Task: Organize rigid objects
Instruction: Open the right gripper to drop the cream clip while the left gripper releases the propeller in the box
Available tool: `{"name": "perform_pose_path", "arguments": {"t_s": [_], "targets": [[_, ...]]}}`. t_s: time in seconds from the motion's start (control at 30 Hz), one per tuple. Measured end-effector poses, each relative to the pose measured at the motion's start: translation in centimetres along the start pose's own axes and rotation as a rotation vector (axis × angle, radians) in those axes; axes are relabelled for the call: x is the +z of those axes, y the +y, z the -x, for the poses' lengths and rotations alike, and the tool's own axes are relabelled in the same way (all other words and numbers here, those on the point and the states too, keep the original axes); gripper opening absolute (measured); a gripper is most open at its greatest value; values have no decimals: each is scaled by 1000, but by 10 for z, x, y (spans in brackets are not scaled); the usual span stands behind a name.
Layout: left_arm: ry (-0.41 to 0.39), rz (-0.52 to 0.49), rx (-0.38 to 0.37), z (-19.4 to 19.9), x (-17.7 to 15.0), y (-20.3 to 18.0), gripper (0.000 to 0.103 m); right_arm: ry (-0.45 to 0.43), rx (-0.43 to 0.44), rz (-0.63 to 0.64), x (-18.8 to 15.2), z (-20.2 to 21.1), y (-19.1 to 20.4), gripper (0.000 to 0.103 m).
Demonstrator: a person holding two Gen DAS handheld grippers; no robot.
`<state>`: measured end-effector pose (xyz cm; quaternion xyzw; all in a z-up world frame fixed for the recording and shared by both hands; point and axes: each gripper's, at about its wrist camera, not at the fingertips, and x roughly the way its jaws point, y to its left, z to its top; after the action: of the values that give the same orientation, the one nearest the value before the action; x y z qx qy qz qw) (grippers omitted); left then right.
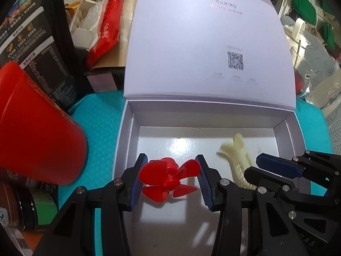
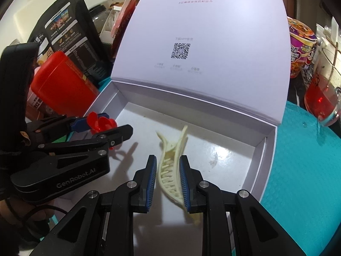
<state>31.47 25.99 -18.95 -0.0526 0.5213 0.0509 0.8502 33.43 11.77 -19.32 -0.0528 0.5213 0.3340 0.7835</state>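
A white gift box point(image 1: 285, 136), lid raised, was positioned beneath both tools. A red propeller point(image 1: 170, 178) was clamped in the left gripper point(image 1: 170, 181); a cream hair claw point(image 2: 170, 168), lengthwise along the fingers, was pinched by the right gripper point(image 2: 168, 181), both held above the box floor.

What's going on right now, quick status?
Left gripper clamped on red propeller. Right gripper clamped on cream hair clip. Both over the open white box. Nothing in the way.

Bright overhead glare on box floor point(image 1: 181, 145), edges fisheye-warped, perhaps slightly blurred
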Motion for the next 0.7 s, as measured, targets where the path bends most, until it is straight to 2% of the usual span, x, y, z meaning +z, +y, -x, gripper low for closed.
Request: {"name": "perform_pose_path", "arguments": {"t_s": [0.17, 0.47, 0.5, 0.53, 0.6, 0.7], "targets": [[32, 15, 1, -5, 2, -6, 46, -3, -1, -15, 1, 3, -2, 26], [24, 13, 10, 13, 4, -10, 46, -38, -19, -16, -1, 29, 0, 26], [27, 16, 15, 14, 4, -10, 51, -41, -21, -16, -1, 32, 0, 27], [27, 19, 22, 16, 4, -10, 63, -44, -23, -17, -1, 35, 1, 27], [19, 25, 21, 19, 6, -12, 78, -49, -27, -17, -2, 41, 2, 27], [11, 27, 23, 27, 6, -15, 79, -54, -34, -19, -4, 50, 3, 27]]}}
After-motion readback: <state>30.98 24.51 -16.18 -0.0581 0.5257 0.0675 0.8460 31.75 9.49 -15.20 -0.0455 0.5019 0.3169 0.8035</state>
